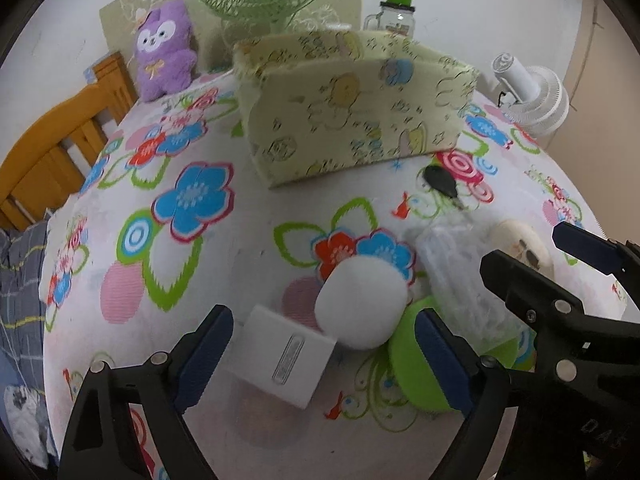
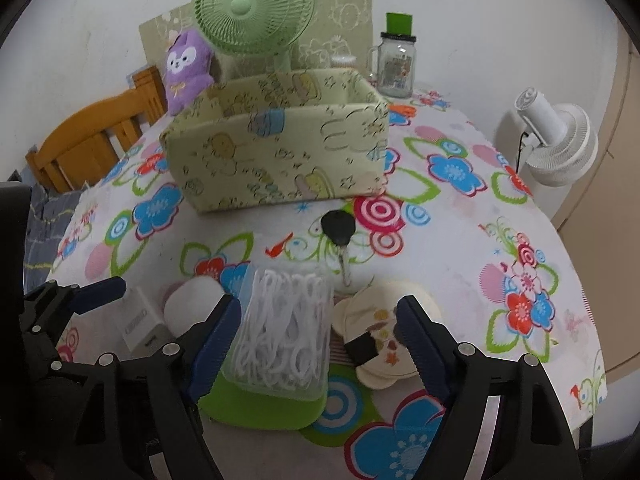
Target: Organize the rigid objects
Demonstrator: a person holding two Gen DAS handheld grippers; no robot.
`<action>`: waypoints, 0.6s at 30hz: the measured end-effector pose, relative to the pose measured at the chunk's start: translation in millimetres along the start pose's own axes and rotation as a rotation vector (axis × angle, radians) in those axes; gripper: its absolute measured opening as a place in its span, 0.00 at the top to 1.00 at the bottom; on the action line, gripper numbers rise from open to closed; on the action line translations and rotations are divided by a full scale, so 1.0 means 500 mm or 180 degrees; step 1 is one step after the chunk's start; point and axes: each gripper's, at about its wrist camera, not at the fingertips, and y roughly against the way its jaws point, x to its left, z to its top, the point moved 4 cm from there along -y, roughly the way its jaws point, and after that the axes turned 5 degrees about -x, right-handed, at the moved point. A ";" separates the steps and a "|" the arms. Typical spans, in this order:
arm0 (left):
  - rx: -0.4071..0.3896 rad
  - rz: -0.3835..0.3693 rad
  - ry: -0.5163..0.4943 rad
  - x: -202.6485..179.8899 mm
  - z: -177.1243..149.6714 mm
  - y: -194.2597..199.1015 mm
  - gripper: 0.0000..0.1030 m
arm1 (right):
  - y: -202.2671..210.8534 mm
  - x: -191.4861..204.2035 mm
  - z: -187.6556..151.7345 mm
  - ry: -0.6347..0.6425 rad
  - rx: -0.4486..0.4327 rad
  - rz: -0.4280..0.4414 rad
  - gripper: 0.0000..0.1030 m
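Jaws spread on both my grippers: the left gripper (image 1: 324, 360) straddles a white charger (image 1: 286, 360), the right gripper (image 2: 320, 344) a clear floss-pick box (image 2: 284, 332); beyond lie a black key (image 2: 339, 232), then the patterned box (image 2: 280, 148).

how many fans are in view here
2: a green fan stands behind the patterned box at the table's far edge; a white fan sits off the table's right side. None seem hidden.
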 end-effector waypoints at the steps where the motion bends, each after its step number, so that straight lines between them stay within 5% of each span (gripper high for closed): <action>1: 0.0016 0.0001 0.0011 0.003 -0.003 -0.002 0.10 | -0.004 0.004 -0.002 0.0000 0.0017 0.0012 0.20; 18: 0.0006 0.0071 -0.0094 0.021 -0.026 0.001 0.14 | -0.037 0.039 -0.020 0.0088 0.0200 0.0047 0.29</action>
